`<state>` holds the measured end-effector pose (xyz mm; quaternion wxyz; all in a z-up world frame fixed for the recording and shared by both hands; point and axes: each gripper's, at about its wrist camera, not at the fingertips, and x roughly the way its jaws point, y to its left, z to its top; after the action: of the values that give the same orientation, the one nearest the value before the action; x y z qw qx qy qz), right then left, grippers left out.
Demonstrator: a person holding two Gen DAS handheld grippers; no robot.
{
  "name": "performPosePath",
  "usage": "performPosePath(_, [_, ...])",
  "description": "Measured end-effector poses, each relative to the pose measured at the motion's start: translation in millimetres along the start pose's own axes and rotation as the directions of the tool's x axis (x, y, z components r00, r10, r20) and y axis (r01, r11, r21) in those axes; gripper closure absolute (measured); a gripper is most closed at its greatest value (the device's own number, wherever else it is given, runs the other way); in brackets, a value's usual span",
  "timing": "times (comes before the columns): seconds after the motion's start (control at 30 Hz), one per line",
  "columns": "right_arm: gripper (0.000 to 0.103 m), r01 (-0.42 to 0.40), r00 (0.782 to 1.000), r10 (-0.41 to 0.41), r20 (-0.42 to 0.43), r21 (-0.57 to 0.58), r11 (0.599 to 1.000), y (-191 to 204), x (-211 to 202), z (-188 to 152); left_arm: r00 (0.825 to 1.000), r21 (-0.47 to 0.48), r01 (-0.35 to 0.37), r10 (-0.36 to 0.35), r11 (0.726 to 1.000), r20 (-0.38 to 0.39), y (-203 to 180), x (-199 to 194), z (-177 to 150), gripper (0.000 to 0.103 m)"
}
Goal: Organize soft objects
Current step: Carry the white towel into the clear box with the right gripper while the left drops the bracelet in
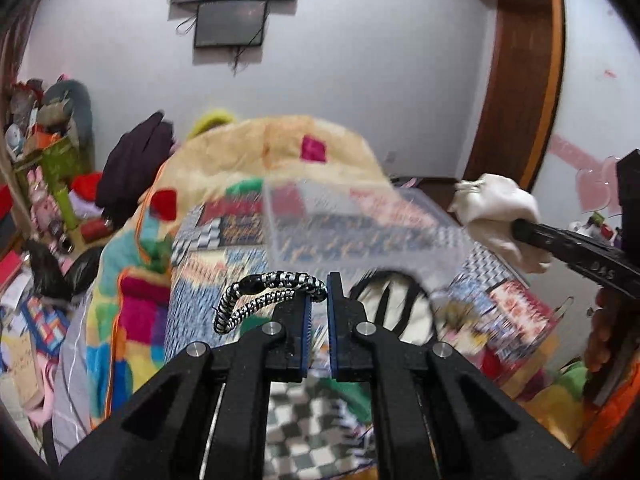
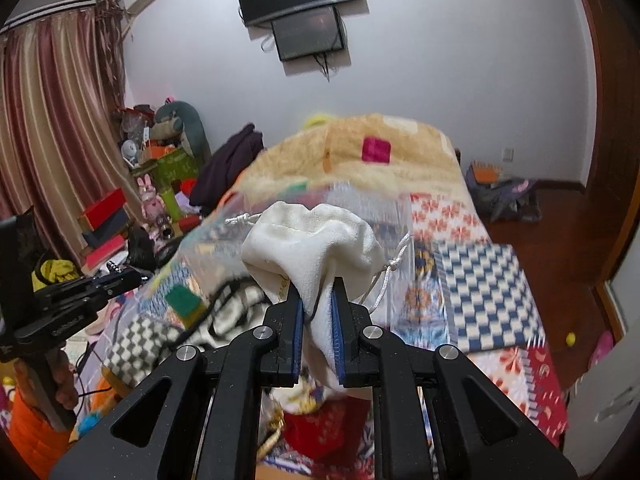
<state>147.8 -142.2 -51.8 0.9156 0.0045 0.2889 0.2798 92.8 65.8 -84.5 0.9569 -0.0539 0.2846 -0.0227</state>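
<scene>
My left gripper [image 1: 319, 294] is shut on a black-and-white braided cord loop [image 1: 264, 300], which sticks out to the left of its fingers, above the bed. My right gripper [image 2: 316, 296] is shut on a cream drawstring pouch [image 2: 312, 240] and holds it in the air; the pouch also shows at the right of the left wrist view [image 1: 496, 212]. A clear plastic box [image 1: 360, 224] stands on the bed just beyond both grippers, blurred. A black-and-white striped cloth [image 1: 396, 312] lies below it.
The bed carries a patchwork quilt [image 2: 480, 280] and a heaped, colourful fleece blanket [image 1: 248, 152]. Boxes and toys are piled by the curtain at the left [image 2: 160, 176]. A wooden door [image 1: 520, 80] is at the right, with bags on the floor [image 2: 504, 192].
</scene>
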Motion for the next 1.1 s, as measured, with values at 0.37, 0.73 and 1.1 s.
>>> performPosePath(0.37, [0.092, 0.016, 1.0, -0.015, 0.022, -0.031, 0.999, 3.7, 35.3, 32.0, 0.991, 0.019, 0.121, -0.12, 0.992, -0.063, -17.1, 58.9, 51.5, 0.097])
performPosePath(0.73, [0.089, 0.069, 0.977, -0.073, -0.201, -0.027, 0.997, -10.3, 114.7, 11.9, 0.926, -0.036, 0.122, -0.127, 0.992, -0.355, -18.8, 161.4, 49.3, 0.094])
performPosePath(1.1, [0.059, 0.071, 0.985, -0.074, -0.153, -0.027, 0.997, -14.4, 89.9, 16.1, 0.96, -0.024, 0.119, -0.121, 0.993, -0.254, -16.7, 124.0, 54.9, 0.067])
